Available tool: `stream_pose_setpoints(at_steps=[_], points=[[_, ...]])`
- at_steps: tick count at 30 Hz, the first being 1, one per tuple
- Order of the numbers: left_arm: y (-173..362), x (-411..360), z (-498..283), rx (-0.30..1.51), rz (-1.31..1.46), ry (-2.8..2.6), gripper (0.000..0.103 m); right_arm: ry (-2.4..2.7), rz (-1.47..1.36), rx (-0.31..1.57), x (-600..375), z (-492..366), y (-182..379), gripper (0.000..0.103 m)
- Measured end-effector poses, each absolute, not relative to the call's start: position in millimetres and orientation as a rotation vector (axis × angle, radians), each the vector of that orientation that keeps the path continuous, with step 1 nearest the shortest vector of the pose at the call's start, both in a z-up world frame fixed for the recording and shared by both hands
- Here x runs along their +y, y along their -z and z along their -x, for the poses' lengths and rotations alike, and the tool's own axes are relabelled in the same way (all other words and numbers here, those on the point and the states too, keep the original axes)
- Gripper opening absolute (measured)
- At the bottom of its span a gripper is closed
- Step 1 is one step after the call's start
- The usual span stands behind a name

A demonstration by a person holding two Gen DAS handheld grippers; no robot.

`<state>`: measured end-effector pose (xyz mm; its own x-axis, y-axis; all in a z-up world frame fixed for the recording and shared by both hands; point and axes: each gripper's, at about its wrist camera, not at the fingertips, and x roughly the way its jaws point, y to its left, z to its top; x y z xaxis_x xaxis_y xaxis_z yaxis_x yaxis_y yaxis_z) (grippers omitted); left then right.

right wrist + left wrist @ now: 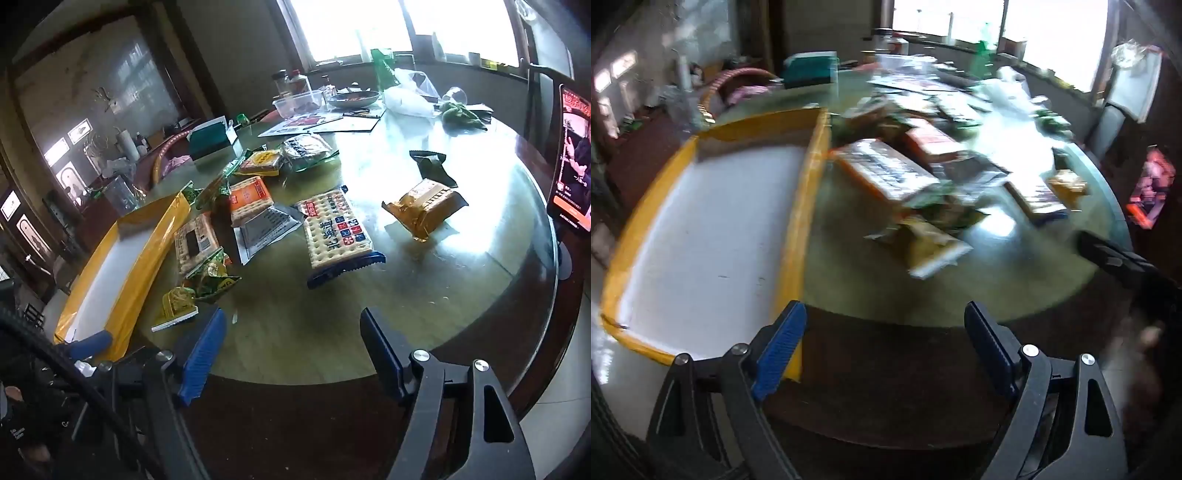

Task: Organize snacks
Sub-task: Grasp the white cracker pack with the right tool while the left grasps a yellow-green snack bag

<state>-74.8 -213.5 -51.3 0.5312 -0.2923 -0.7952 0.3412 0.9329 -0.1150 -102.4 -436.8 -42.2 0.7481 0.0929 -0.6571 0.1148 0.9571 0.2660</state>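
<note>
Both grippers, left gripper (884,354) and right gripper (291,354), held wide open, empty. Cracker pack (338,230) at frame centre judged light, brittle, slippery-wrapped; best gripped across narrow sides.

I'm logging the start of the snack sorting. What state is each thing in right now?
yellow box: open-topped, nothing inside, at the table's left edge.
blue-ended cracker pack: sealed, lying flat on the table.
gold packet: lying apart from the others, on the right.
phone: upright, screen lit.
left gripper: open, holding nothing.
right gripper: open, holding nothing.
</note>
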Motion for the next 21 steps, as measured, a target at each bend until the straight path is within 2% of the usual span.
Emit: stream_pose_setpoints(at_steps=[5, 13, 15, 17, 18, 20, 21], points=[[38.8, -230.9, 71.4, 0.905, -0.087, 0.434, 0.088, 0.003, -0.307, 0.727, -440.2, 98.4, 39.4, 0.075], [50.0, -237.9, 21.8, 1.003, 0.034, 0.427, 0.085, 0.016, -0.208, 0.802, -460.2, 45.1, 48.0, 0.075], [54.4, -243.6, 14.3, 1.019, 0.017, 0.408, 0.075, 0.03, -0.19, 0.843, -465.8, 28.0, 54.2, 0.075], [59.4, -247.6, 9.7, 1.045, 0.014, 0.405, 0.061, 0.056, -0.172, 0.876, -467.7, 12.3, 62.5, 0.075], [61.5, -248.0, 8.4, 1.053, 0.019, 0.409, 0.059, 0.063, -0.164, 0.891, -468.8, 7.9, 65.1, 0.075], [62.4, -247.1, 8.6, 1.049, 0.014, 0.408, 0.047, 0.065, -0.159, 0.89, -469.2, 1.1, 67.3, 0.075], [62.6, -245.5, 8.9, 1.044, 0.01, 0.403, 0.045, 0.061, -0.162, 0.886, -468.1, 0.4, 68.1, 0.075]])
